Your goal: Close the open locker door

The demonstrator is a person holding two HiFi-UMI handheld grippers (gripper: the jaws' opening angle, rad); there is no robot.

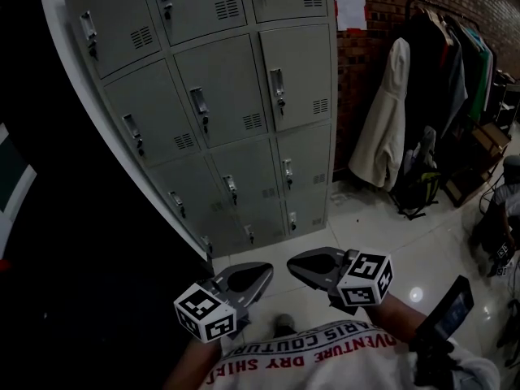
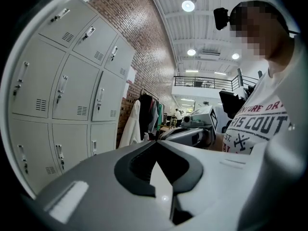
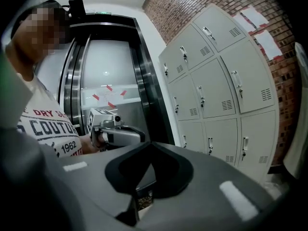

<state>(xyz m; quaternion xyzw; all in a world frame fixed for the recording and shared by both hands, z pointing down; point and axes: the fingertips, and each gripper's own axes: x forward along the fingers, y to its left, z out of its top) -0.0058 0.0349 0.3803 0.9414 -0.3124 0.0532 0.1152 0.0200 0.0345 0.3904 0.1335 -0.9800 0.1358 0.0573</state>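
- Every door we see on the lockers (image 1: 219, 96) lies flush shut.
- Our left gripper (image 1: 258, 275) and right gripper (image 1: 302, 263) are clenched on nothing, well apart from them.

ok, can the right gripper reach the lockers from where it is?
Probably not yet. The right gripper sits low by the person's shirt, jaws together, with floor between it and the lockers. Nothing blocks the way; a step closer should do.
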